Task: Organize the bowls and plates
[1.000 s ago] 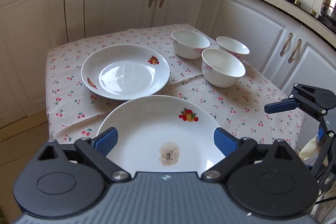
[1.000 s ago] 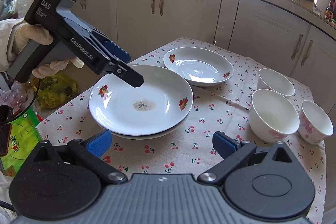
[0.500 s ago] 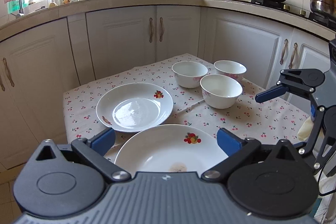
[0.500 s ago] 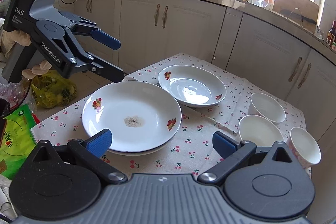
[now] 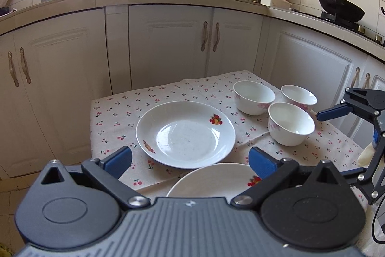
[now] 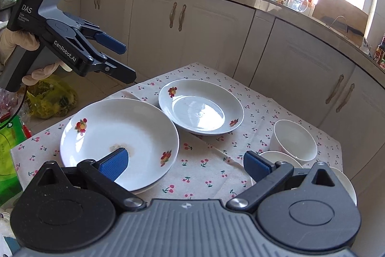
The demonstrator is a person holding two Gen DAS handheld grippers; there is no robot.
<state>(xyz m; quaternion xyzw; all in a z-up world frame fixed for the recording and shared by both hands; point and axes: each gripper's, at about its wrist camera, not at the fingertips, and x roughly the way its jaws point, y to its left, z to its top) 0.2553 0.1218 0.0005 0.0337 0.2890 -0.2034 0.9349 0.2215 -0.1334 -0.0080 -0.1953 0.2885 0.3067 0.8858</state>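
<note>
A table with a cherry-print cloth (image 5: pixel 115 117) carries the dishes. A white plate with a brown stain (image 6: pixel 120 131) lies nearest, and a second rim shows under it. Beyond it sits a clean fruit-patterned plate (image 5: pixel 185 134) (image 6: pixel 201 106). Three white bowls (image 5: pixel 253 96) (image 5: pixel 298 95) (image 5: pixel 291 123) cluster at the right. My left gripper (image 5: pixel 190 161) (image 6: pixel 125 62) hangs open above the table's near-left edge, empty and clear of the stained plate. My right gripper (image 6: pixel 185 164) is open and empty over the near side, between the stained plate and the bowls.
White cabinets (image 5: pixel 173 47) and a cluttered counter wrap around the table on the far sides. A wok (image 5: pixel 340 7) stands on the stove at the right. A yellow bag (image 6: pixel 53 100) and a green package (image 6: pixel 9 148) lie on the floor to the left.
My left gripper has lifted off the stained plate, drawn back and tilted upward. My right gripper has also drawn back a little. The dishes have not moved.
</note>
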